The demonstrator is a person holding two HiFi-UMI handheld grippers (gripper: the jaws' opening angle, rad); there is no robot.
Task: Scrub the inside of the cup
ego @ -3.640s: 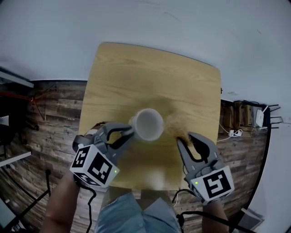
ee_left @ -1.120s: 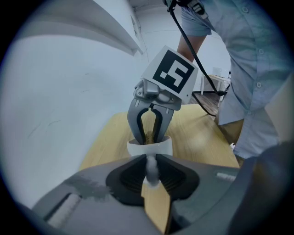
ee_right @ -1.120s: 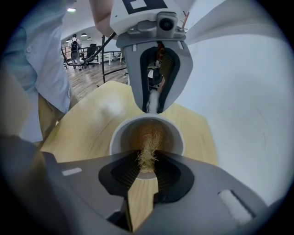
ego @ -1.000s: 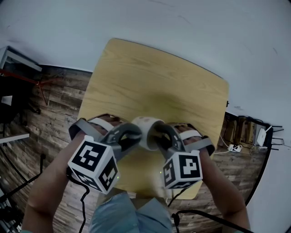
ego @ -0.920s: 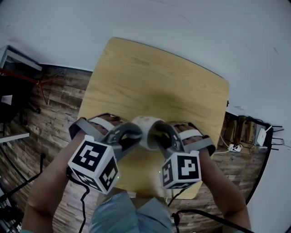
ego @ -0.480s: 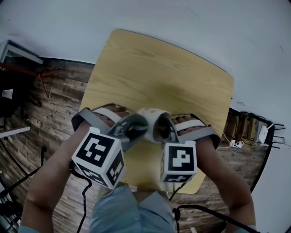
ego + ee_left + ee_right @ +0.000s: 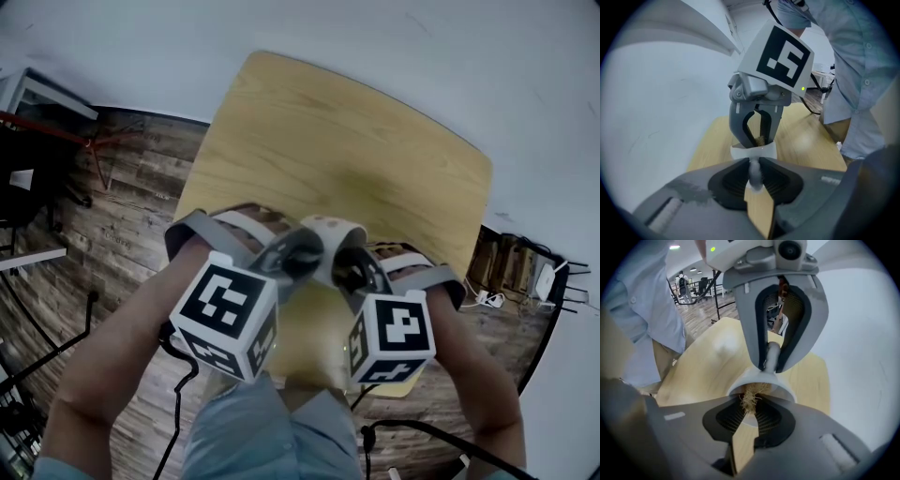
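A white cup (image 7: 323, 228) sits between my two grippers over the near part of the wooden table (image 7: 375, 141). My left gripper (image 7: 302, 255) is shut on the cup's handle (image 7: 754, 172), which shows pinched between its pads in the left gripper view. My right gripper (image 7: 345, 267) points steeply down into the cup's mouth. It is shut on a tuft of tan scrubbing fibre (image 7: 750, 400) that reaches inside the cup's rim (image 7: 761, 380). The fibre (image 7: 761, 139) also shows between the right jaws from the left gripper view. I cannot tell whether the cup rests on the table.
The table has rounded corners, and its far half shows bare wood. Wood-plank floor (image 7: 122, 187) lies to the left. Cables and a power strip (image 7: 492, 274) lie on the floor to the right. The person's arms and shirt fill the near edge.
The right gripper has come from the right of the cup to over its mouth with the fibre. In the last second it shifted slightly and tilted. The left gripper's hold on the handle is unchanged.
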